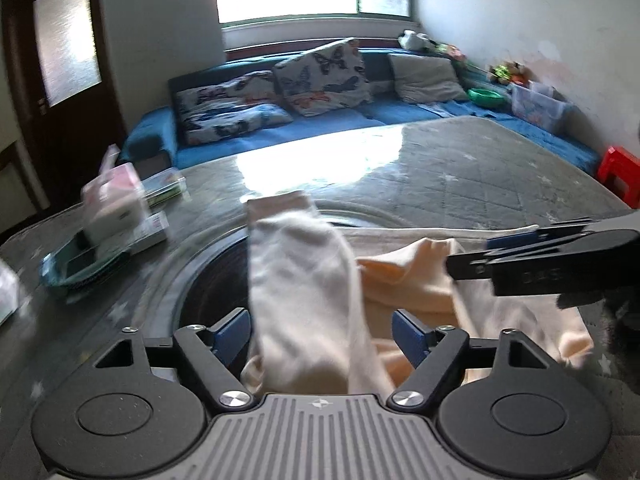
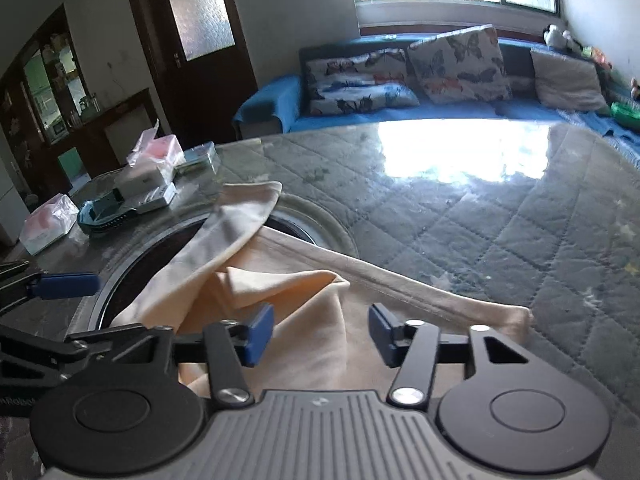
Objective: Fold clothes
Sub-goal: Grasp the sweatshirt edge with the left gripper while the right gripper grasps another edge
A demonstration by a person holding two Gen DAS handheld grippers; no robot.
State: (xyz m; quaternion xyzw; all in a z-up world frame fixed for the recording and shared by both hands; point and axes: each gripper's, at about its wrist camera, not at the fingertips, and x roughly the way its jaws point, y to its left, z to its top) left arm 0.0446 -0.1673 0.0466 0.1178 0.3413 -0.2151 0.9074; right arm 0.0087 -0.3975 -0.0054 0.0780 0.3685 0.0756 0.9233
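Note:
A cream garment (image 1: 304, 280) lies crumpled on the glass-topped table (image 1: 460, 172), one sleeve stretching away over a dark round inset (image 1: 216, 280). My left gripper (image 1: 322, 330) is open, its blue pads either side of the sleeve, not clamping it. My right gripper shows from the side at the right of the left wrist view (image 1: 472, 258), over the cloth. In the right wrist view the garment (image 2: 280, 304) lies bunched under my right gripper (image 2: 320, 338), which is open. The left gripper's blue fingertip (image 2: 66, 284) shows at the left.
Boxes and packets (image 2: 148, 176) and a teal tray (image 2: 104, 216) sit at the table's left. A blue sofa with butterfly cushions (image 2: 452, 68) runs behind under the window. A red stool (image 1: 620, 172) stands at the right. A dark door (image 2: 200, 40) is at the back left.

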